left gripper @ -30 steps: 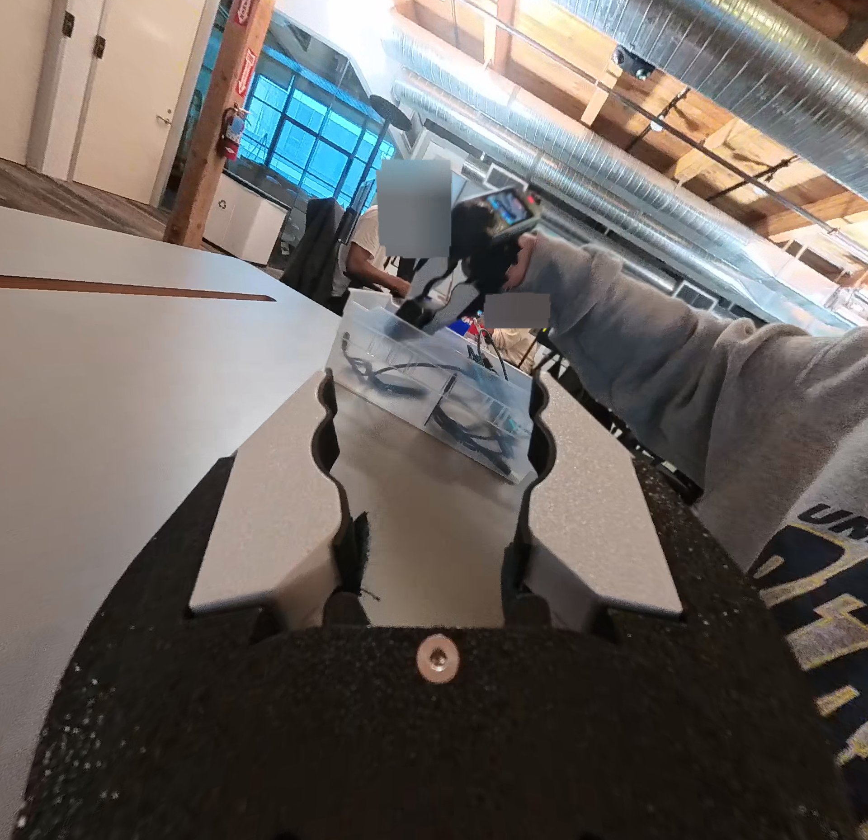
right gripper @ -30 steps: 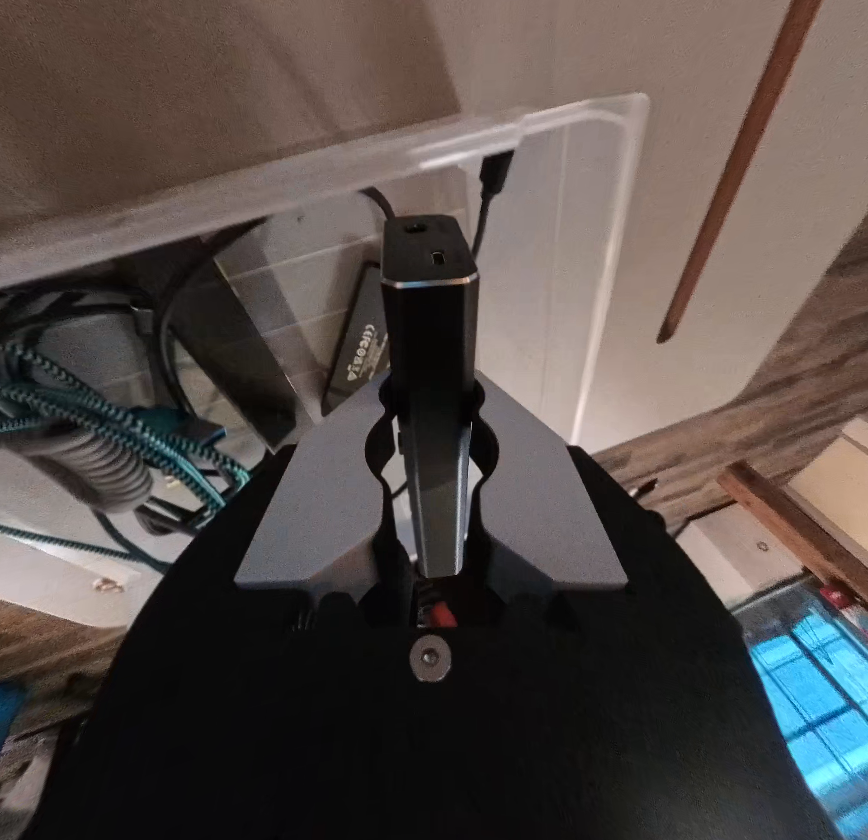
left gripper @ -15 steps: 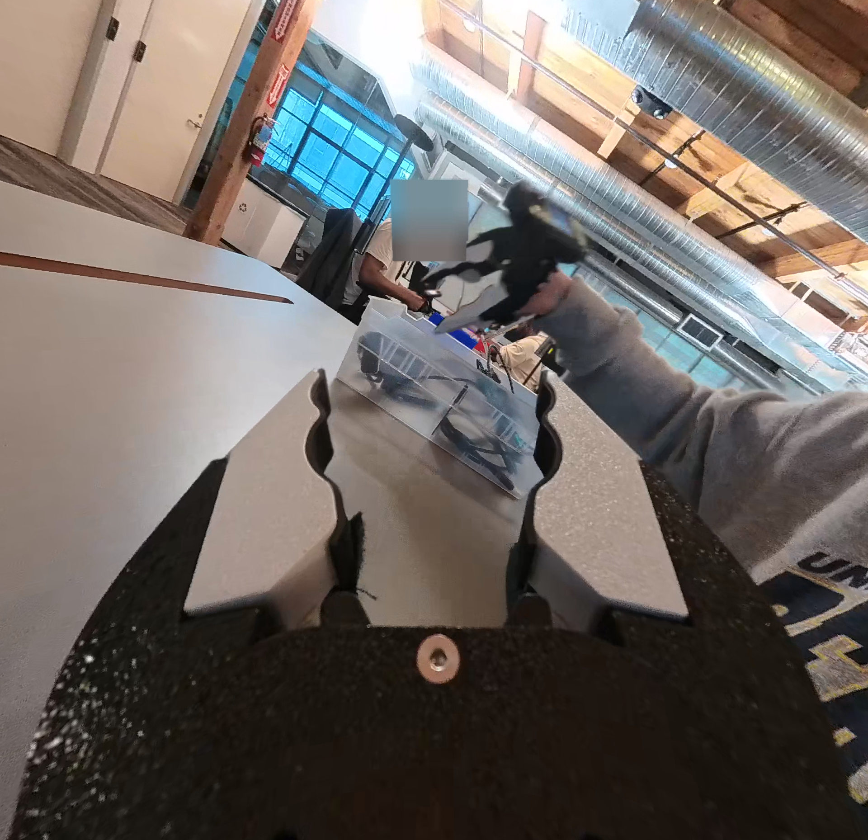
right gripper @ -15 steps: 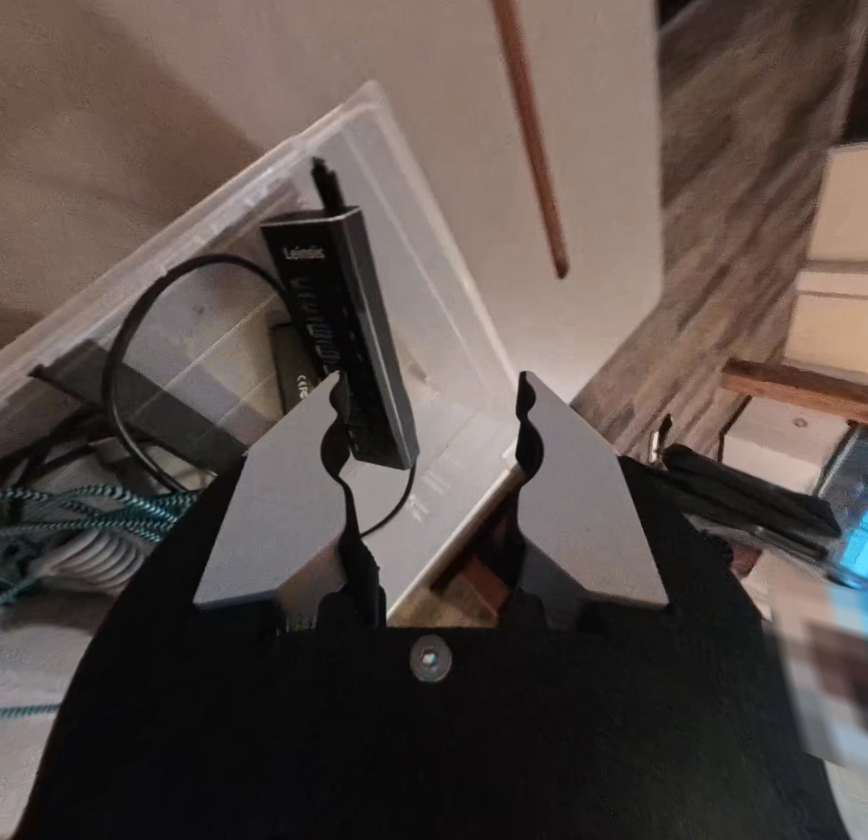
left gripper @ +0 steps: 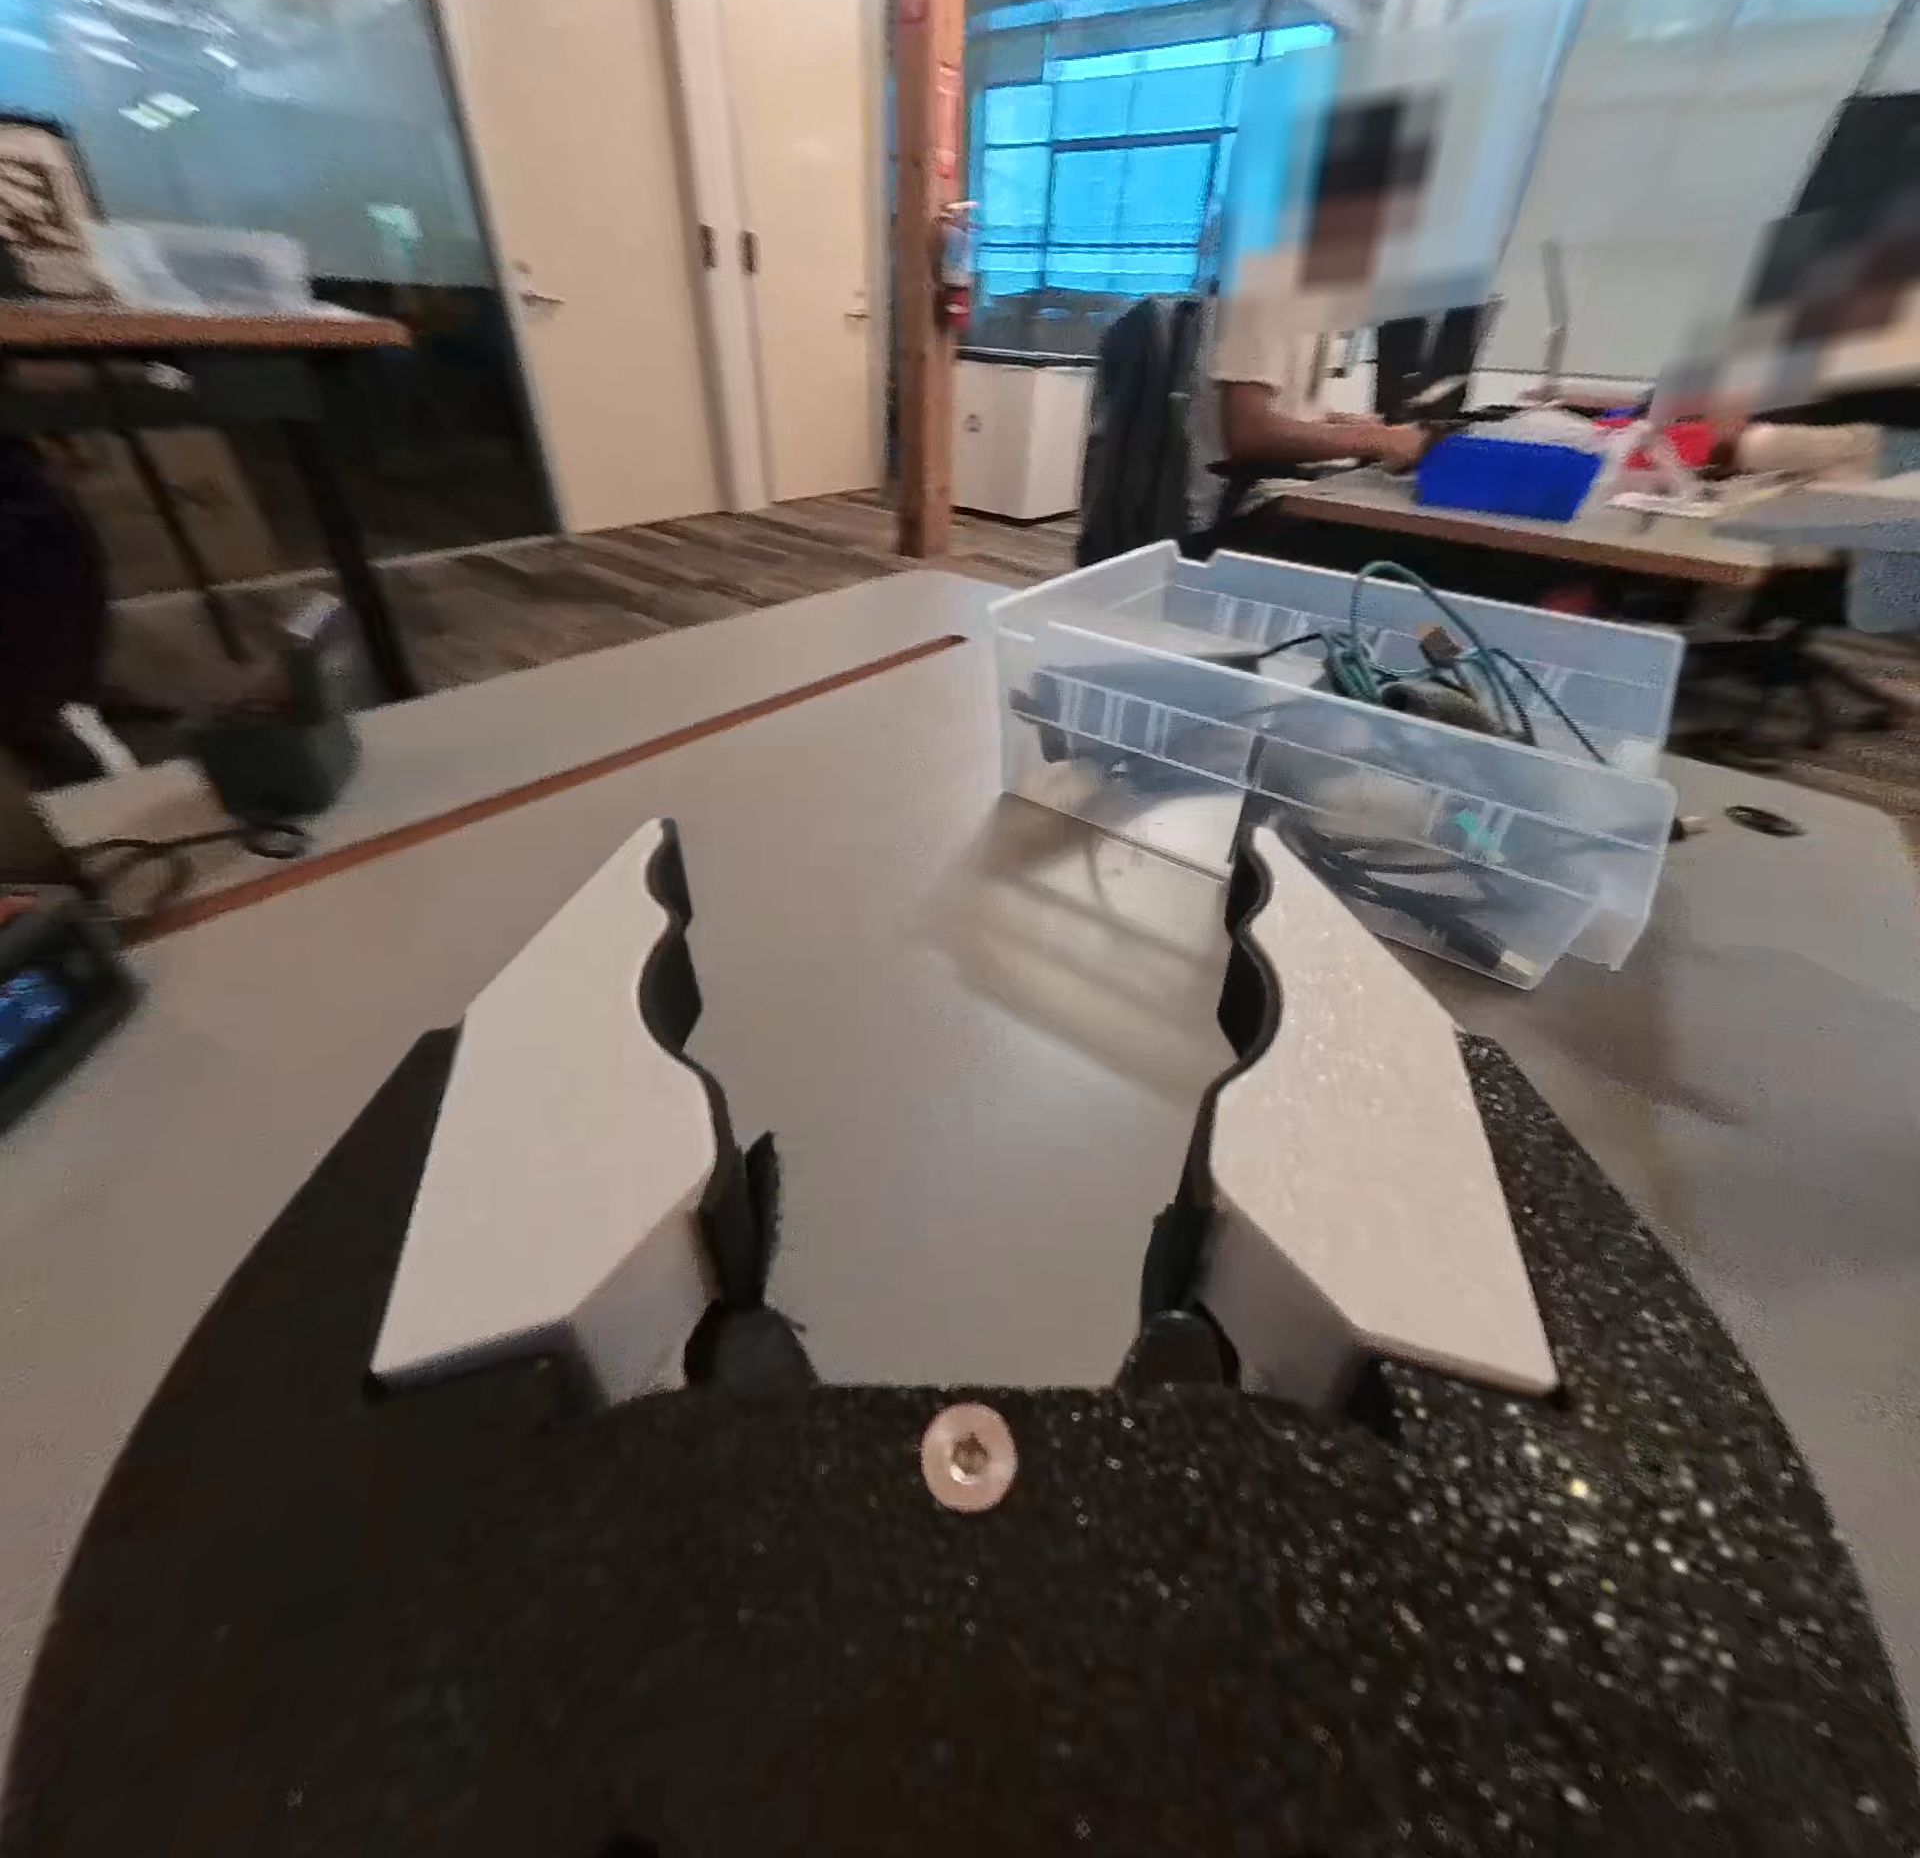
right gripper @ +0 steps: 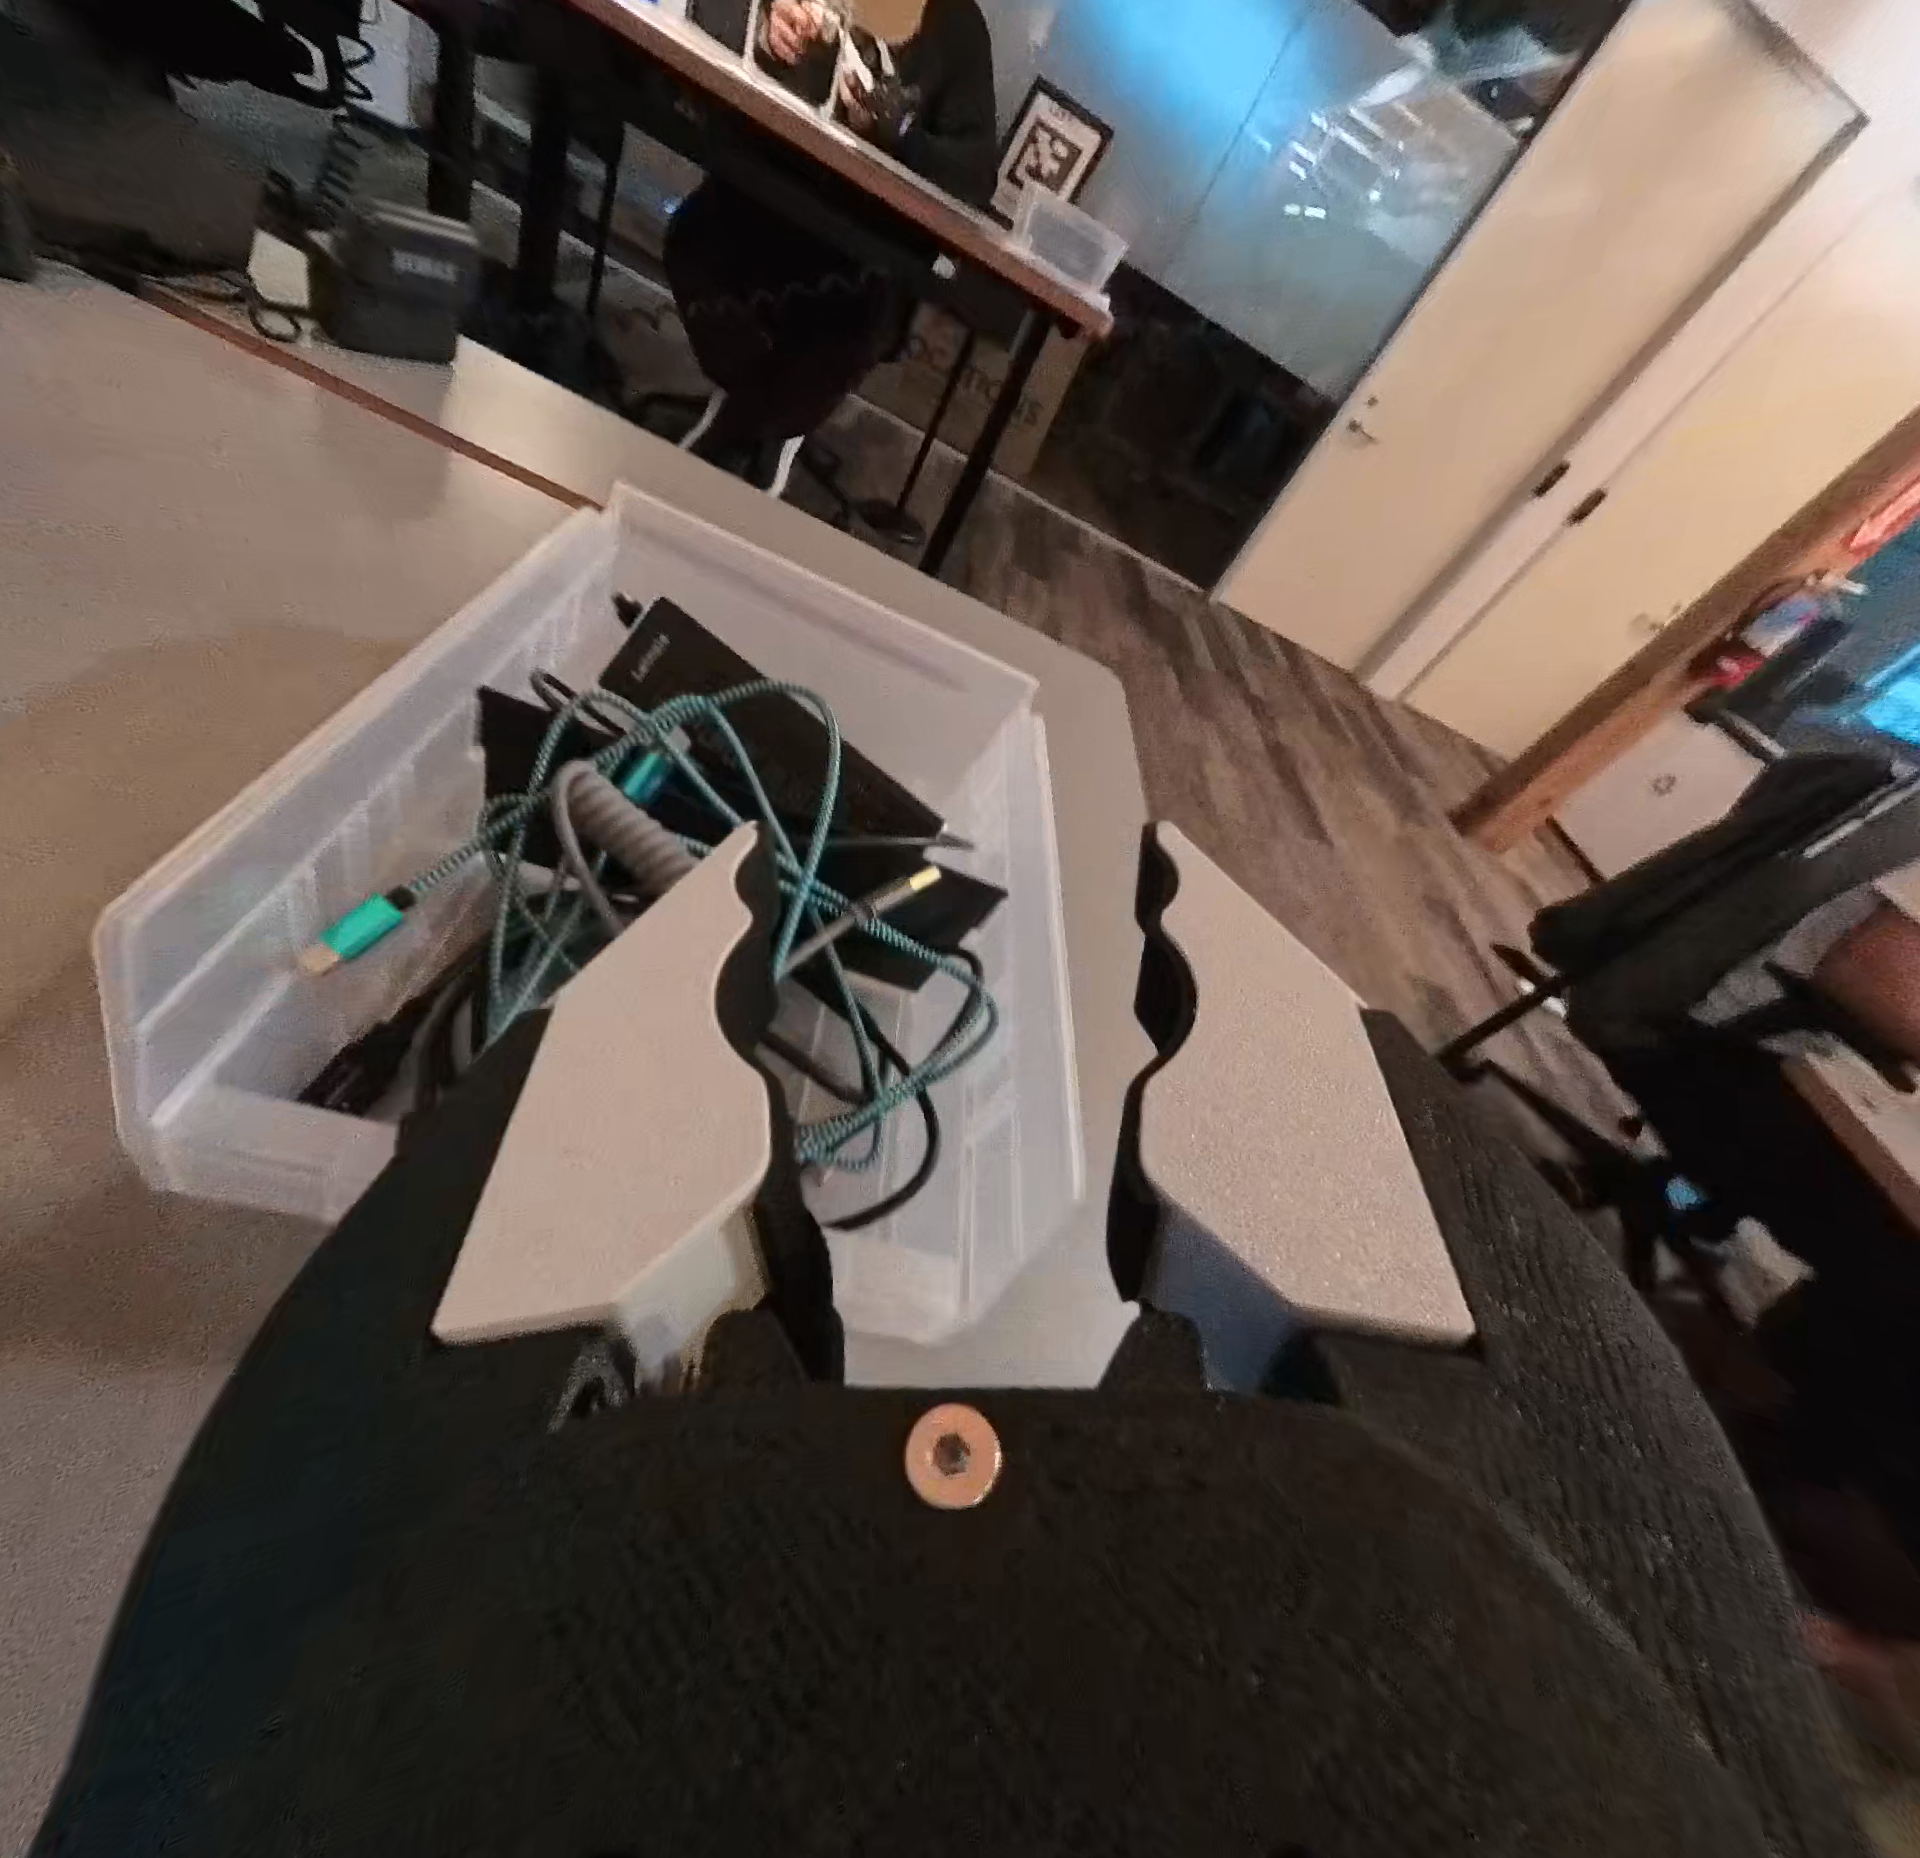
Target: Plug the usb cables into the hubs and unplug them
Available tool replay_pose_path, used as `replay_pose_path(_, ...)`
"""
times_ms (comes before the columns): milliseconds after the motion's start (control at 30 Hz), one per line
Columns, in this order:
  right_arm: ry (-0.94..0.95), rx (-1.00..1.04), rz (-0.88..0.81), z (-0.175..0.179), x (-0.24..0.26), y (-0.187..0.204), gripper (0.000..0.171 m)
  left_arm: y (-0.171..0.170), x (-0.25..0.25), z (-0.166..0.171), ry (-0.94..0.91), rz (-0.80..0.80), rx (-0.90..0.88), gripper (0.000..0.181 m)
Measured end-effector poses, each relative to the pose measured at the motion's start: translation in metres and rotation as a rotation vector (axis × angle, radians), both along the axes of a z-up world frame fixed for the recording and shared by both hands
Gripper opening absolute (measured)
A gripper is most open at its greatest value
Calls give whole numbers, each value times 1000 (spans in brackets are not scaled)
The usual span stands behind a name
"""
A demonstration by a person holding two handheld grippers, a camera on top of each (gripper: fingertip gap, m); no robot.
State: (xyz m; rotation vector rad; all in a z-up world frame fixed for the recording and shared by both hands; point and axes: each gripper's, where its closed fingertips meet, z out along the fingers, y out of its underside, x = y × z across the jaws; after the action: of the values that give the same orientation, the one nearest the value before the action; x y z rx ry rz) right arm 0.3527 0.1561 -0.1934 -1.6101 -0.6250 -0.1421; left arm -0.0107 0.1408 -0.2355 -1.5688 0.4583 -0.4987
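Observation:
A clear plastic bin stands on the grey table. It holds black USB hubs, a teal braided cable with a teal plug, and a grey coiled cable. My right gripper is open and empty, just above the bin's near right side. My left gripper is open and empty, low over bare table, with the bin ahead to the right. Black cables lie in the bin's near compartment.
The grey table has a brown seam running across it. Its far edge lies just beyond the bin. People sit at other desks behind. A chair stands to the right in the right wrist view.
My right gripper opened and let go of the black hub, which now lies in the bin. It then pulled back and levelled. My left gripper tilted down and swung left.

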Motion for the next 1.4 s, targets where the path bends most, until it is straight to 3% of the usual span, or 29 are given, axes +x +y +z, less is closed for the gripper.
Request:
replay_pose_path(100, 122, -80, -11, -13, 20, -4, 68, -33, -30, 21, 69, 213, 44, 106)
replay_pose_path(200, 255, -100, -15, -13, 36, 0, 67, -76, -77, 44, 12, 400, 66, 86)
replay_pose_path(300, 274, -141, -33, -24, 49, 10, 67, -123, -122, 61, -4, 549, 103, 93)
replay_pose_path(433, 220, -307, -52, -61, 62, 22, 77, -176, -179, 72, 197, 788, 153, 103)
replay_pose_path(533, 263, -353, -54, -73, 64, 29, 91, -201, -218, 44, 392, 922, -8, 101)
replay_pose_path(633, 303, -339, -71, -73, 68, 33, 91, -215, -229, -10, 514, 859, -263, 87)
replay_pose_path(800, 244, -473, -55, -98, 62, 31, 83, -232, -244, -77, 517, 841, -568, 91)
replay_pose_path(867, 215, -498, -63, -105, 62, 33, 71, -239, -250, -97, 541, 836, -667, 66)
replay_pose_path(933, 190, -526, -81, -111, 63, 36, 57, -236, -244, -105, 528, 780, -685, 44)
replay_pose_path(1100, 40, -545, -135, -127, 71, 49, 35, -232, -232, -107, 635, 658, -673, 20)
replay_pose_path(1167, 47, -587, -70, -131, 59, 48, 9, -229, -225, -105, 631, 620, -674, 6)
replay_pose_path(1400, 122, -618, 52, -130, 51, 47, 3, -248, -204, -101, 622, 522, -607, 4)
